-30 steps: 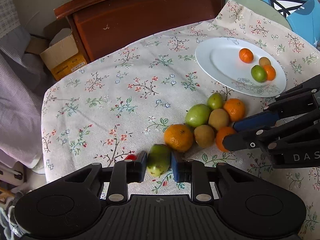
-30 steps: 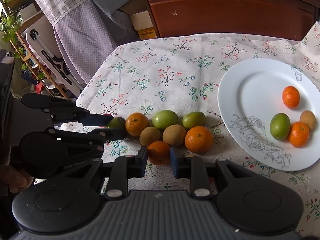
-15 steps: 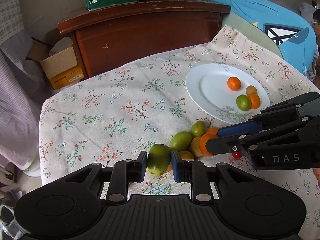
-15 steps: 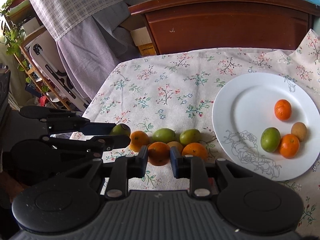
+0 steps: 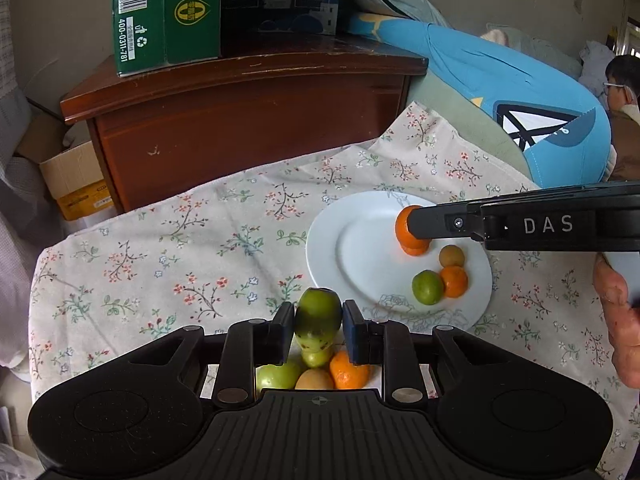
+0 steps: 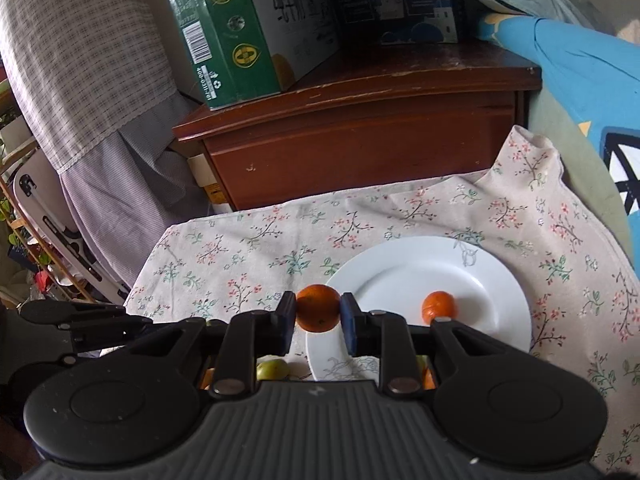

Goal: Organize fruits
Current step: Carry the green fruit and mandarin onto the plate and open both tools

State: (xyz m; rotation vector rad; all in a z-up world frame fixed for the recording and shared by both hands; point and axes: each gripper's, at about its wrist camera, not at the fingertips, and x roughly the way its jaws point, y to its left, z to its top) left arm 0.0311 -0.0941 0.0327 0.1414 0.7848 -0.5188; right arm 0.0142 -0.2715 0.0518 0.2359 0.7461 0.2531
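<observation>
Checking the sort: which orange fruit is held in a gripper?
The orange clamped in the right gripper, above the plate rim; the other oranges lie loose on plate or cloth.

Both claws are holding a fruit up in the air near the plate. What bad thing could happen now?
The green fruit in the left claw is pinched only at its sides, so it might slip and drop onto the loose fruits below. The right claw could set its orange down on the plate and bump the fruits already there, such as the kiwi, rolling them toward the rim. The two claws could also bump near the plate.
</observation>
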